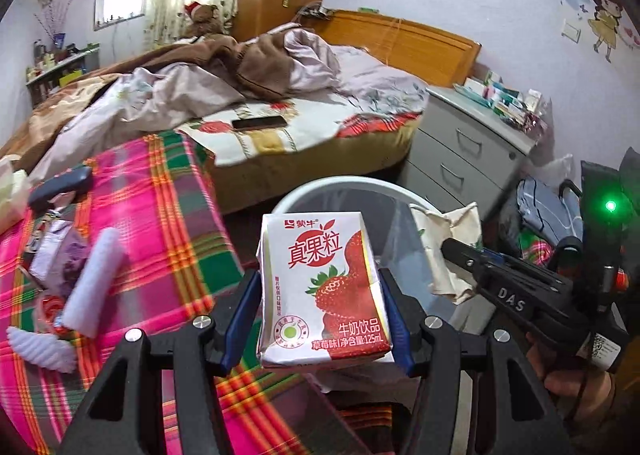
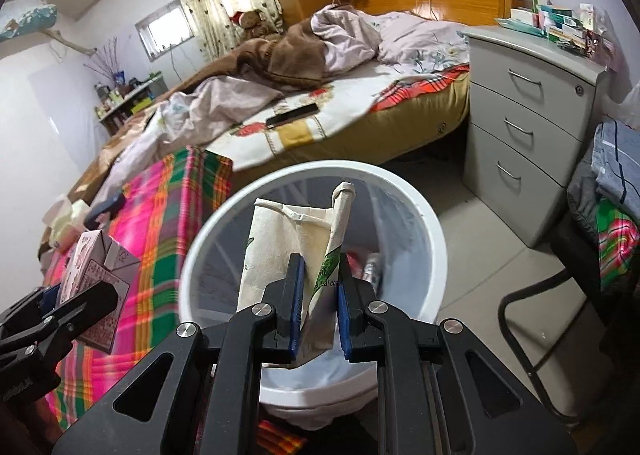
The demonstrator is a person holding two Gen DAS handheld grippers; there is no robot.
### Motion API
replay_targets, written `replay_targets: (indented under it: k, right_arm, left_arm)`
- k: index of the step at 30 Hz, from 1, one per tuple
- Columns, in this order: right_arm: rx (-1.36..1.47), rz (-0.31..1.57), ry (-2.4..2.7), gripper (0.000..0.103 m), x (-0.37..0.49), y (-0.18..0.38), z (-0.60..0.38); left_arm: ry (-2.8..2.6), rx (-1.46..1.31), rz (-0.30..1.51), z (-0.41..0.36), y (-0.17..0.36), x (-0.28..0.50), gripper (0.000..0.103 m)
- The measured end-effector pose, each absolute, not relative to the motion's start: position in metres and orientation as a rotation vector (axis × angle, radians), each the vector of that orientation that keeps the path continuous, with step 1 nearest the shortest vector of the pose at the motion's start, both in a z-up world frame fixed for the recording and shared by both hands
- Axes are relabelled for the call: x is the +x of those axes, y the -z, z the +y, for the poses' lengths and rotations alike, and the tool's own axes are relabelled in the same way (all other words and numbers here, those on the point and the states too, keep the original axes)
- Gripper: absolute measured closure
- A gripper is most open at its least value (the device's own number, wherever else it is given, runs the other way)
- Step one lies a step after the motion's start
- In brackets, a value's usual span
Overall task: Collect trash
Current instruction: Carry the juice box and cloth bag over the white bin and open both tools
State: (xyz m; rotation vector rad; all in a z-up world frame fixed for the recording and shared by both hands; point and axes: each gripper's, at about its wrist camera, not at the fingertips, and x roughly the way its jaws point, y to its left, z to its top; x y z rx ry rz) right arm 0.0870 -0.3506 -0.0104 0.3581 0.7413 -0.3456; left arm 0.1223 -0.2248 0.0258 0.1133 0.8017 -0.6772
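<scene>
My left gripper (image 1: 320,319) is shut on a strawberry milk carton (image 1: 324,291), held upright just before the white trash bin (image 1: 316,187). The carton (image 2: 100,279) and left gripper also show at the left of the right wrist view. My right gripper (image 2: 320,311) is shut on a cream paper bag (image 2: 280,251) with green print, held over the open trash bin (image 2: 224,223), which is lined with a clear bag and holds some trash. The paper bag (image 1: 448,251) and right gripper (image 1: 452,251) show at the right of the left wrist view.
A pink-green plaid cloth surface (image 1: 160,215) at left carries white foam pieces (image 1: 92,275), wrappers and a dark object. An unmade bed (image 2: 320,75) with a phone (image 2: 292,114) lies behind. A grey drawer cabinet (image 2: 532,127) and a chair with clothes (image 2: 608,191) stand right.
</scene>
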Motion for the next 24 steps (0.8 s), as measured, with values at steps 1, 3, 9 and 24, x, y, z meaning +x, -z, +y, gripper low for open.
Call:
replay_targets:
  k: [1,3,9,24]
  right_arm:
    - [0.354,0.746,0.353,0.088,0.089,0.012,-0.352]
    - [0.347,0.764,0.354,0.087,0.089,0.015,-0.358]
    - [0.333,0.802,0.354,0.086,0.091,0.022,-0.365]
    - [0.331,0.77,0.34,0.052,0.085,0.014,-0.357]
  left_arm:
    - [0.682,0.114,0.809,-0.229,-0.024,0.123,0.043]
    - [0.694,0.125,0.808,-0.237,-0.021,0.123,0.043]
    - [0.725,0.124,0.825,-0.249,-0.014,0.127,0.042]
    - [0.668,0.092,0.824,-0.223,-0.015,0.128,0.028]
